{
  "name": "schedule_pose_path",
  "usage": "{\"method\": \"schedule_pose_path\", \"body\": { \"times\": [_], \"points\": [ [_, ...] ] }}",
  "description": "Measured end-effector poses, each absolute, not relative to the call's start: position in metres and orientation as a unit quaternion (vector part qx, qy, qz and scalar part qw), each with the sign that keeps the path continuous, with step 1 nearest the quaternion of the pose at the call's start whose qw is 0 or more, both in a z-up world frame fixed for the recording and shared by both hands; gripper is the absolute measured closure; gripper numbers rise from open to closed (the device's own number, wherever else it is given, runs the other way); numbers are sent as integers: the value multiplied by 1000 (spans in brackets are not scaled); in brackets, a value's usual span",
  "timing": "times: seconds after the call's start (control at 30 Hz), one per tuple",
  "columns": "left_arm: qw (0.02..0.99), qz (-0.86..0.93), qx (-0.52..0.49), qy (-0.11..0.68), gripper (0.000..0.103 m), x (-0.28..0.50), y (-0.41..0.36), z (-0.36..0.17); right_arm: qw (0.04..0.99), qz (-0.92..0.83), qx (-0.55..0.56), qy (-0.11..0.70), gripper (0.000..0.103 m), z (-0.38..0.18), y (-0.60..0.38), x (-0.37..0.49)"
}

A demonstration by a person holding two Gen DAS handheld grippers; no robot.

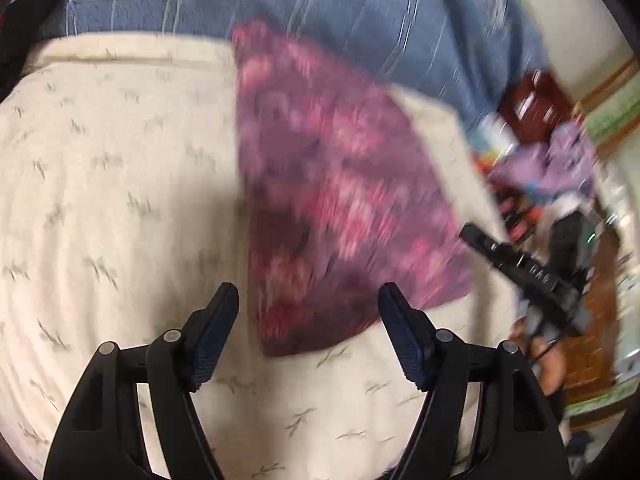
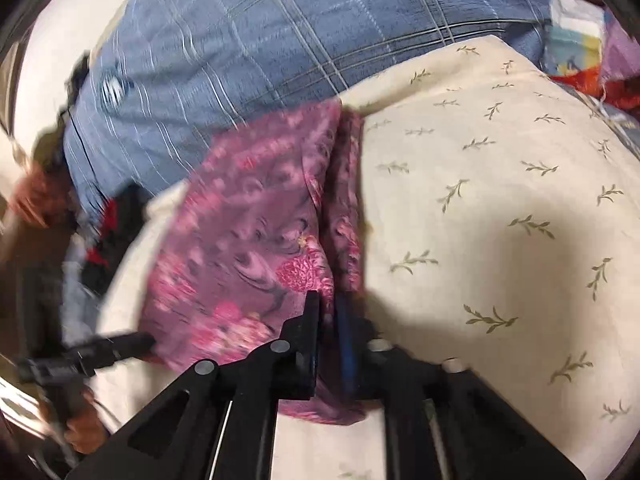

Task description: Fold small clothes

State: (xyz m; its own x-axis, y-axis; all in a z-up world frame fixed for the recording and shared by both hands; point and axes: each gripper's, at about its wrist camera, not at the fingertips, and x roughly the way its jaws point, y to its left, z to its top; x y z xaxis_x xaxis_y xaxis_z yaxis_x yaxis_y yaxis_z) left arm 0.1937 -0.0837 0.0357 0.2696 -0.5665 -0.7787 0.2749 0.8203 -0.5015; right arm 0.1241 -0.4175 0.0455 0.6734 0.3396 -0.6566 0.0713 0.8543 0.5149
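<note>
On the cream leaf-print cover [image 2: 480, 208] lies the pink floral garment [image 2: 248, 240], its near edge pinched (apparently, given the blur) between the nearly closed right gripper [image 2: 326, 312], while the left gripper [image 1: 308, 300] hangs wide open and empty above the cloth.

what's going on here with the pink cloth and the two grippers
A person holding a gripper in each hand is folding a small pink floral cloth on a cream leaf-print cushion. The right gripper is pinched shut on the cloth's near edge. The left gripper is open and empty, just short of the cloth. A blue checked fabric lies behind the cushion.
</note>
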Motion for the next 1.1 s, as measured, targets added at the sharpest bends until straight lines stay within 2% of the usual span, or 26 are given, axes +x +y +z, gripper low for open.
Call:
{"method": "schedule_pose_path", "body": {
  "times": [0.1,0.3,0.37,0.4,0.43,0.53,0.6,0.67,0.77,0.83,0.87,0.93,1.0,1.03,1.07,1.1],
  "points": [
    [792,-260,-170,525,30,228,-79,55,890,78,286,346,82,68,-427,135],
    [796,-230,-145,541,30,285,-123,39,891,108,254,360,80,65,-387,204],
    [800,-181,-109,562,30,297,-129,14,893,77,228,381,82,45,-383,223],
    [790,-175,-102,579,27,302,-130,0,887,65,218,402,83,36,-387,221],
    [783,-189,-125,579,25,305,-124,-8,887,71,225,397,86,27,-393,223],
    [776,-210,-147,576,25,305,-107,3,876,87,250,403,91,32,-409,219],
    [772,-227,-186,564,25,305,-86,8,872,66,297,384,79,37,-437,209],
    [759,-235,-234,560,25,307,-68,6,856,62,354,372,60,32,-463,202],
    [710,-261,-293,585,25,313,-64,-14,819,106,405,393,54,10,-473,201],
    [685,-273,-308,601,23,313,-74,-23,817,128,401,395,55,5,-464,202],
    [689,-279,-304,595,14,310,-81,-22,819,151,393,390,50,6,-457,202],
    [708,-292,-271,583,10,302,-103,-15,806,208,394,391,46,5,-439,206],
    [720,-288,-237,585,10,296,-121,-13,828,183,356,394,49,8,-430,207],
    [733,-280,-225,577,11,291,-124,-9,836,166,338,399,57,8,-427,208],
    [748,-270,-209,570,25,287,-128,-5,843,145,328,401,68,8,-425,208],
    [755,-257,-200,569,37,286,-129,-3,845,139,331,398,69,7,-425,207]
  ]
}}
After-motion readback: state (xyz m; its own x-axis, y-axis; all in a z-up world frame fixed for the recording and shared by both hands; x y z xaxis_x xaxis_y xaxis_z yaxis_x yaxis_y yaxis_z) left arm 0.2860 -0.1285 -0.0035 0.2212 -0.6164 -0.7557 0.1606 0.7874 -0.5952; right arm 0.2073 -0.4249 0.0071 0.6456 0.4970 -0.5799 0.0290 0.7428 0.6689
